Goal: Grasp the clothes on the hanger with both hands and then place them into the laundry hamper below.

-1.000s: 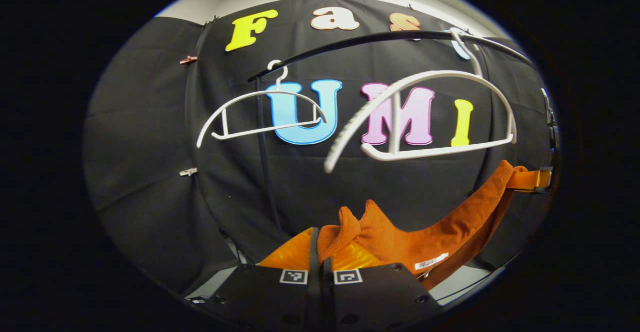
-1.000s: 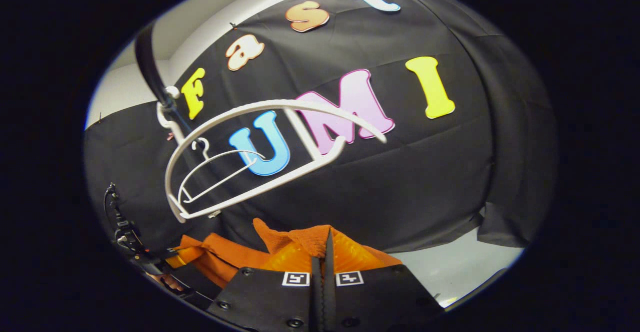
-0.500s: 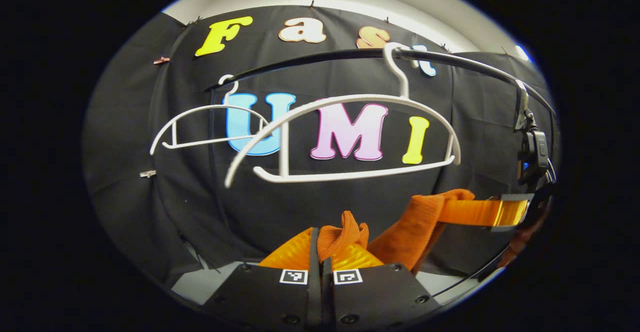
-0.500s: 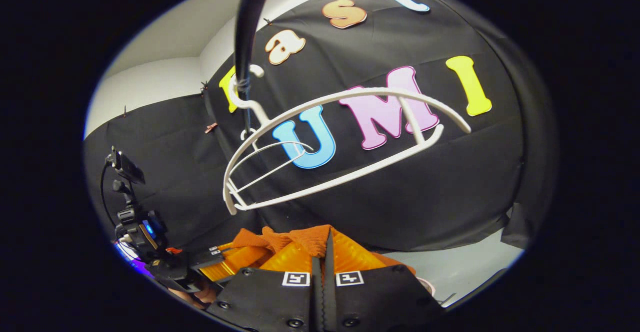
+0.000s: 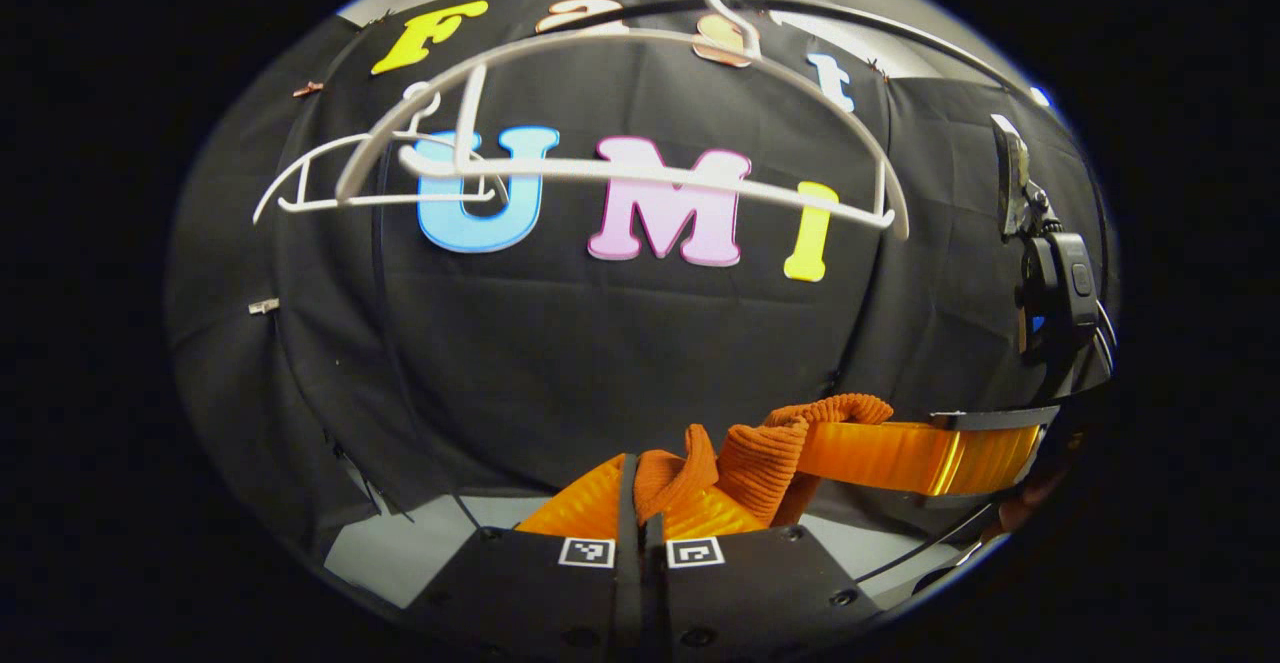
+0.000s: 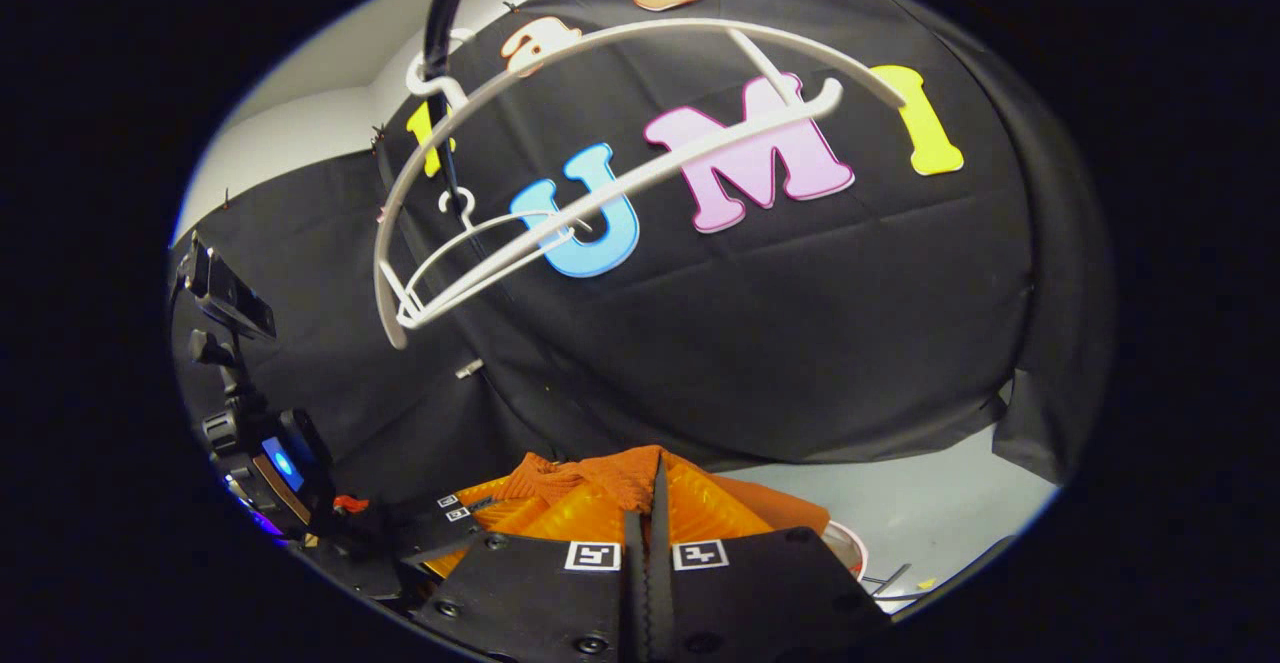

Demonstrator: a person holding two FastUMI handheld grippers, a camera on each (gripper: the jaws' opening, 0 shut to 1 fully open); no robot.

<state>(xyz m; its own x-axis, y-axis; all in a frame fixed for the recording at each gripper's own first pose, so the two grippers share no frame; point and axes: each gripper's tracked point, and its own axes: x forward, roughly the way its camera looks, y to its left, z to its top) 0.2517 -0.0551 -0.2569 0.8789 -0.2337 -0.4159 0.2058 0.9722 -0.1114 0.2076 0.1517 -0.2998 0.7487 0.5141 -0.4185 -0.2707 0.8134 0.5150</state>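
Left gripper view: two white hangers (image 5: 640, 175) overhead; left gripper (image 5: 640, 483) and right gripper (image 6: 647, 488) each pinch one orange garment (image 5: 760, 448), bunched, no clear long axis.

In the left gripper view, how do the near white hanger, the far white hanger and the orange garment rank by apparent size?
1. Near white hanger, widest.
2. Far white hanger and orange garment: look alike, so unranked; the garment sits much closer to the camera and is partly hidden.
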